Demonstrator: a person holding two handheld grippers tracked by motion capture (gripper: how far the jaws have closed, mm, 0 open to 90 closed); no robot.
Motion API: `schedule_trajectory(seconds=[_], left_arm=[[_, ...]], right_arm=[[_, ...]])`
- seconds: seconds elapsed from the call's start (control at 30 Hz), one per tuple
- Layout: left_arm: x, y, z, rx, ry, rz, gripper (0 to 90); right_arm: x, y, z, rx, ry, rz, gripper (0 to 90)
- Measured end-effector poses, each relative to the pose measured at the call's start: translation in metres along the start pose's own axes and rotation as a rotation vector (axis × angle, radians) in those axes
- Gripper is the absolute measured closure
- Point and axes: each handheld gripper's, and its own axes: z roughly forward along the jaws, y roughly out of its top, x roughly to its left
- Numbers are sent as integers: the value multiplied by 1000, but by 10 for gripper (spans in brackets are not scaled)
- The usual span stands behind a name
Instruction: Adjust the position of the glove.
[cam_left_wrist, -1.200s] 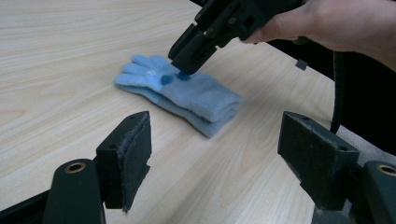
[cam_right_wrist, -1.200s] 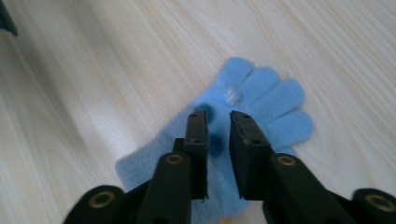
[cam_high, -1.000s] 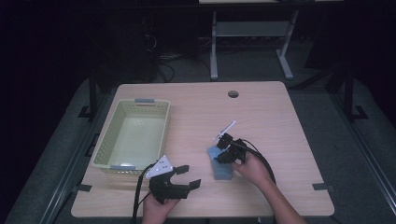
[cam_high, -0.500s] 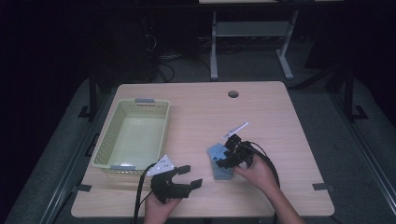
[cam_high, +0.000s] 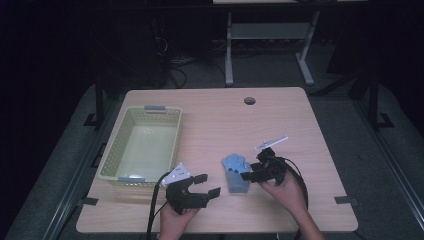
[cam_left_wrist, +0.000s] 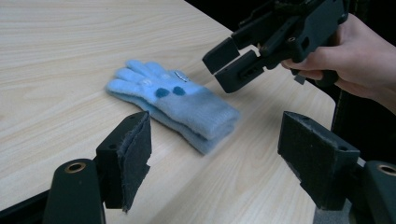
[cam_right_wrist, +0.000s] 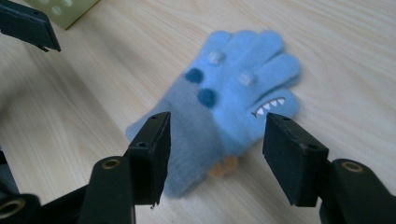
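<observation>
Right gripper (cam_high: 248, 174) has backed off the glove (cam_high: 236, 171) toward my side since a second ago; its fingers have just been opening and nothing is between them.

High view: glove lies flat on the table (cam_high: 215, 115), between my two grippers, front-centre. Right gripper sits just right of the cuff, fingers apart. Left gripper (cam_high: 210, 185) rests near the front edge, left of the glove, fingers apart, holding nothing. Green basket (cam_high: 116, 152) at the left, well apart from the glove. White syringe-like item (cam_high: 271, 144) lies beyond the right gripper.

Left gripper view: own fingers (cam_left_wrist: 135, 154) spread wide, glove (cam_left_wrist: 173, 105) ahead of them on the wood, untouched. Right gripper (cam_left_wrist: 231, 63) hovers past the cuff, fingers open.

Right gripper view: fingers (cam_right_wrist: 152, 149) apart, framing the grey cuff without touching it. Glove (cam_right_wrist: 233, 98) palm-flat, fingertips pointing away, dark blue dots and a toothed mouth patch showing.
</observation>
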Motion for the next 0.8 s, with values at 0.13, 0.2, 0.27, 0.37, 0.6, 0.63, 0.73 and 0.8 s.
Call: schedule_trajectory(seconds=[0.13,0.2,0.27,0.37,0.6,0.63,0.73,0.8], left_arm=[[0,3,8,13,7,-21,255],[1,5,15,27,11,-39,255],[3,6,20,40,22,-62,255],[7,9,28,60,24,-118,255],[12,17,48,129,20,-195,289],[12,18,51,137,19,-211,296],[17,17,61,173,-9,-279,313],[18,16,63,179,-20,-306,325]], right_arm=[[-4,-7,-4,-35,8,47,397],[-7,-11,-5,-57,19,69,384],[-12,-14,-6,-76,30,91,379],[-15,-17,-8,-93,34,107,375],[-18,-21,-5,-100,61,145,393],[-18,-22,-4,-101,64,143,394],[-16,-21,-1,-101,73,152,394],[-16,-21,1,-102,85,161,399]])
